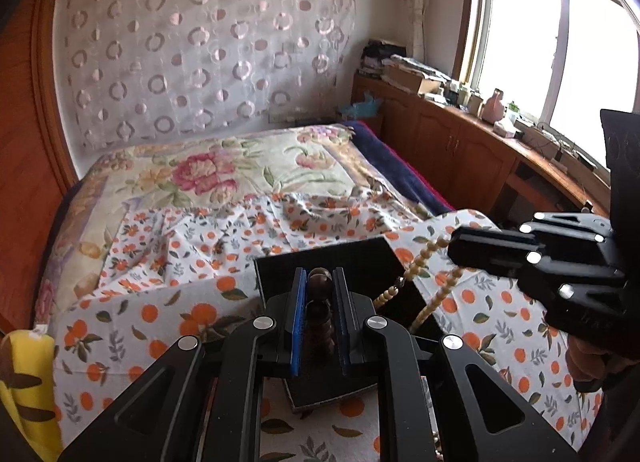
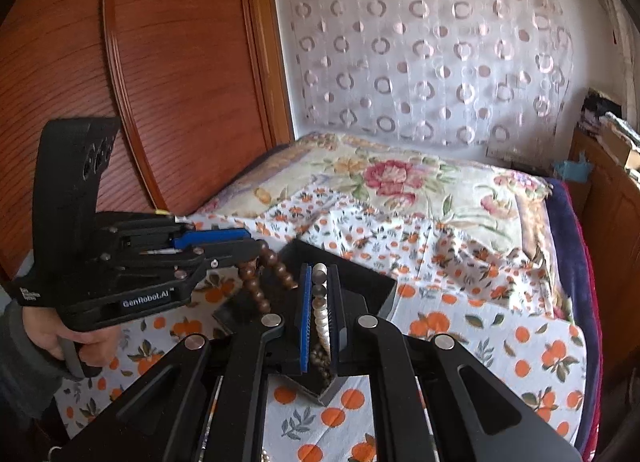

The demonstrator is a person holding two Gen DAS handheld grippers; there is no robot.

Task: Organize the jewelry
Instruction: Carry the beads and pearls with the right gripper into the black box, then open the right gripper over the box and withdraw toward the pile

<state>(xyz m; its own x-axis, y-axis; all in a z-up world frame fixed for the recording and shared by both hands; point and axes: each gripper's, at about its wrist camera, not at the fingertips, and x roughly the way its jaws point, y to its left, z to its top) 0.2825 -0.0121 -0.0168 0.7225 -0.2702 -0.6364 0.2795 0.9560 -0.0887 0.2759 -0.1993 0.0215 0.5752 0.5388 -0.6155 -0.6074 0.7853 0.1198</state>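
My left gripper (image 1: 319,276) is shut on a dark brown bead bracelet (image 1: 319,282), held above a black jewelry box (image 1: 360,258) on the bed. In the right wrist view the left gripper (image 2: 252,248) shows at the left with the brown bracelet (image 2: 276,270) hanging from it. My right gripper (image 2: 320,274) is shut on a light pearl-like bead strand (image 2: 321,302) over the same black box (image 2: 360,278). In the left wrist view the right gripper (image 1: 454,242) holds the light bead strand (image 1: 424,258), which hangs into the box.
The box sits on an orange-print sheet (image 1: 160,302) over a floral blanket (image 1: 208,169). A wooden cabinet (image 1: 460,149) with clutter runs under the window at right. A wooden headboard (image 2: 160,81) stands at left. A yellow object (image 1: 24,382) lies at the left edge.
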